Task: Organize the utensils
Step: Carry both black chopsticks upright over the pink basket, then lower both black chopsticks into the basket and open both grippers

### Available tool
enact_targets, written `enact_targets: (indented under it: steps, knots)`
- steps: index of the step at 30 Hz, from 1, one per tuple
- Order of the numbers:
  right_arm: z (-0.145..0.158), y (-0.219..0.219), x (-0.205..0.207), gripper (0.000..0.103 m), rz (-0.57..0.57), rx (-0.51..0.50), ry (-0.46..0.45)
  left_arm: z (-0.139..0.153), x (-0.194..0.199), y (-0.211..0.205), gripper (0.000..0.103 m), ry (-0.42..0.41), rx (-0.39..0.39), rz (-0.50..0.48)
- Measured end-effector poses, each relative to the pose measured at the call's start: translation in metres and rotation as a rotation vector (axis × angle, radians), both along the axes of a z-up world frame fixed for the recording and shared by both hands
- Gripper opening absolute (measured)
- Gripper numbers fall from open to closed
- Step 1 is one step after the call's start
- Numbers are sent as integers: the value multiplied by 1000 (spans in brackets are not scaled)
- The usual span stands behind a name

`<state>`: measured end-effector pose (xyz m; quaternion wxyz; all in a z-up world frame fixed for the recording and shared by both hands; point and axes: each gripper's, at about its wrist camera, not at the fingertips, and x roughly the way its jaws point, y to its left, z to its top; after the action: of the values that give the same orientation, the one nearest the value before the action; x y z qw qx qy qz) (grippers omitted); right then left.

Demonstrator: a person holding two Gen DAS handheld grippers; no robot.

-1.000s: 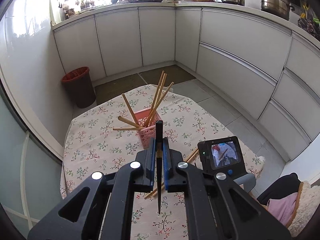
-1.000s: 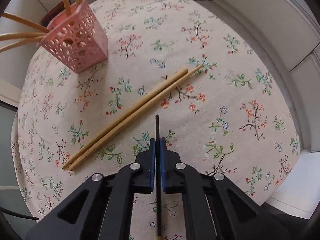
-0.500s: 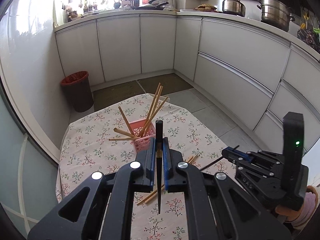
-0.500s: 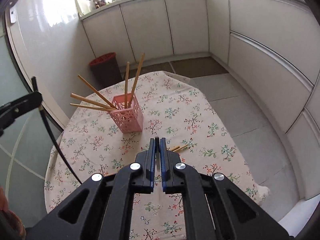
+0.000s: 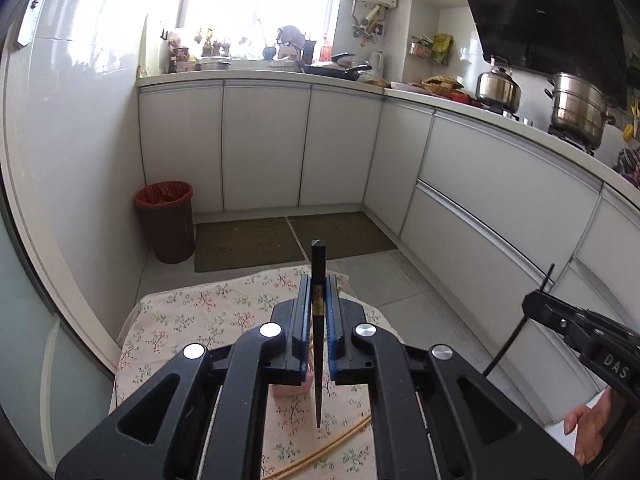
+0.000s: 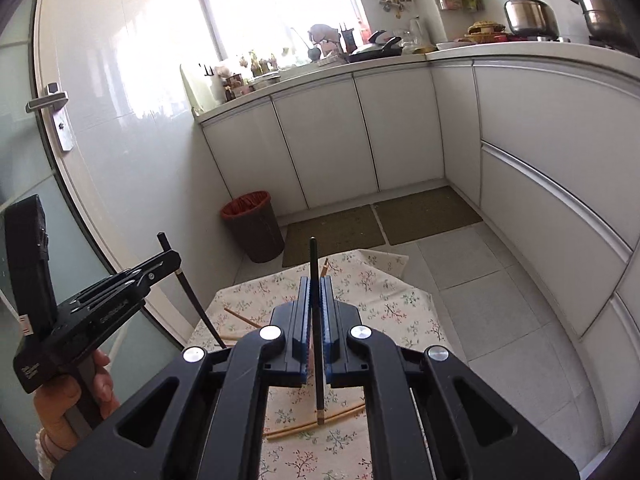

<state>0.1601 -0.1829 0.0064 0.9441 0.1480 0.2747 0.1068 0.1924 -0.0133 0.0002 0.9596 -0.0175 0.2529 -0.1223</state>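
Your left tool (image 5: 318,312) is clamped on a black chopstick (image 5: 319,344), which stands nearly upright between the blue pads with its square end above them and its thin tip hanging over the flowered cloth. Your right tool (image 6: 315,316) is clamped on a second dark chopstick (image 6: 320,368) the same way, tip down. Both tools hang well above the counter (image 6: 392,300), so neither stick is near a resting place yet.

As for progress, you look partway through. The pink holder (image 5: 290,390) sits on the counter, mostly hidden behind the left tool's jaws; in the right wrist view only a sliver of pink shows between the pads. Several pale wooden chopsticks (image 6: 236,316) already lean out of it to the left, so some sorting appears done. Two more wooden chopsticks (image 6: 316,422) lie loose and side by side on the cloth, nearer to you than the holder.

What remains, by my reading: bring your two dark sticks down into the holder, then collect the loose wooden pair and add them. How full the holder is cannot be told, since the tools cover it.
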Motion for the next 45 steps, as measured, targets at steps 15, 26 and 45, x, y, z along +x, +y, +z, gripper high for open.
enact_targets:
  steps: [15,26,45]
  knots:
    - [-8,6,45,5,23,55,-14,-69,97,-3,6,53,-21,210]
    - [-14,7,46,5,27,62,-7,-66,67,5,29,6,-8,222]
    - [-61,91,109,5,80,11,-92,-41,-5,88,45,-63,-27,464]
